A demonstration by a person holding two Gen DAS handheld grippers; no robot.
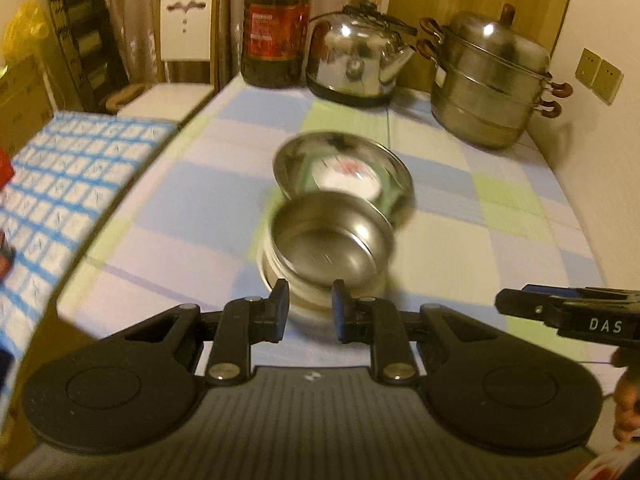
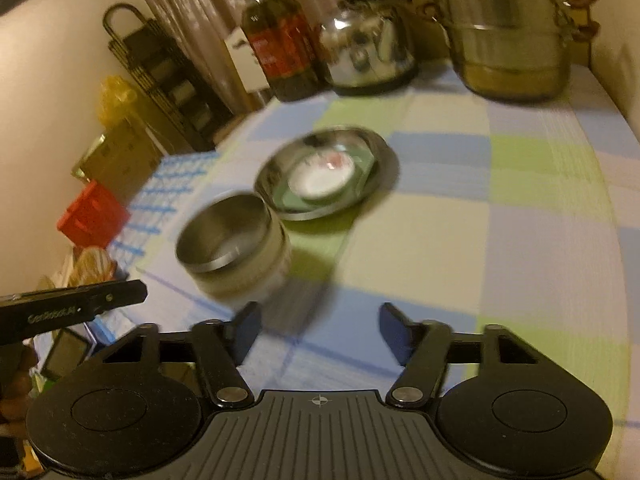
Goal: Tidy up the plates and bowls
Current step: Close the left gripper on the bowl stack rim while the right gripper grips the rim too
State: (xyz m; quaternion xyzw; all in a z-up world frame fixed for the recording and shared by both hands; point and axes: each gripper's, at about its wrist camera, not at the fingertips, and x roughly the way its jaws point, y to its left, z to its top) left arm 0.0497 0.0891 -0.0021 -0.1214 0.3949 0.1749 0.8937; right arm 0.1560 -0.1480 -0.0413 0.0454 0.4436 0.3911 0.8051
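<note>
While both views are blurring, the steel bowl (image 1: pixel 330 240) is sitting mid-table, touching the plate (image 1: pixel 396 168) behind it — light, rigid, slick, so pinch the rim. Left gripper (image 1: pixel 310 310) is hovering narrow and empty; right gripper (image 2: pixel 318 330) is standing half-wide, empty.

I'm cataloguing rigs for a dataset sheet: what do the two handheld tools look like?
Both are matte black. The left tool and right tool each have two hinged fingers with dark blue pads, silver pivot rivets, two round discs flanking a ribbed grey body, and a small white crosshair mark. White lettering runs along each tool's side. No cables or sleeves show.
</note>
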